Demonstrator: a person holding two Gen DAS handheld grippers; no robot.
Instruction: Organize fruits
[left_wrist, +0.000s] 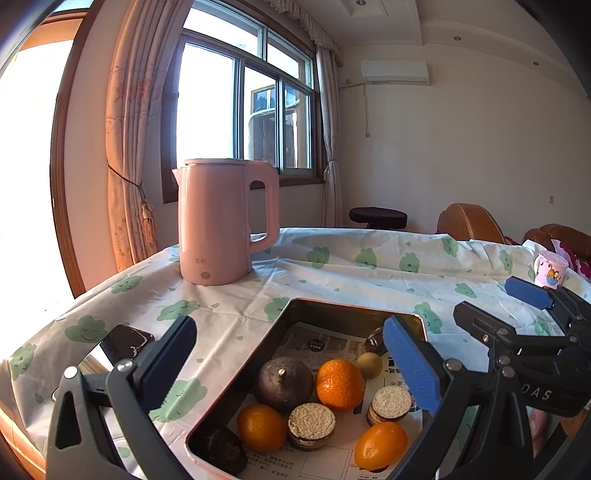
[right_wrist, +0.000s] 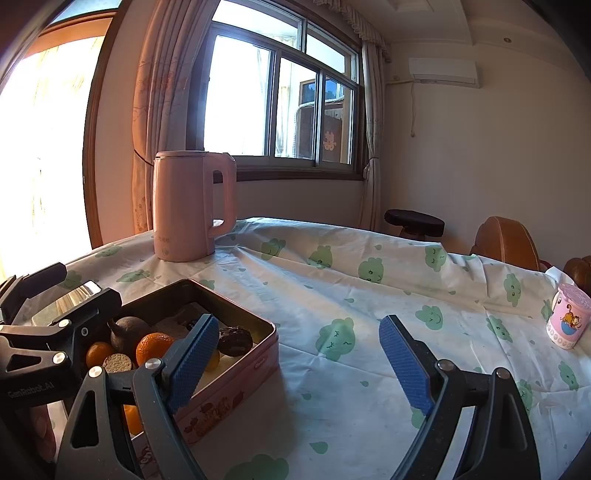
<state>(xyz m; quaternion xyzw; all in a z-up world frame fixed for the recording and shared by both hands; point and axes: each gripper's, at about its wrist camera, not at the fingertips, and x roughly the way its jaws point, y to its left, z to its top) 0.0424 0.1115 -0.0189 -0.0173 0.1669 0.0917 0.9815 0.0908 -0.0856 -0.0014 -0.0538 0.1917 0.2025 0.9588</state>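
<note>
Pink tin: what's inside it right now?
The tin holds three oranges, two dark round fruits, a small yellowish fruit, two round biscuits and a dark wrapped item, on printed paper. The near corner is hidden by the left gripper.

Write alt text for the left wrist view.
An open tool hangs over a tin box holding three oranges, dark round fruits and round cakes. A pink kettle stands behind on the cloud-print tablecloth.
</note>
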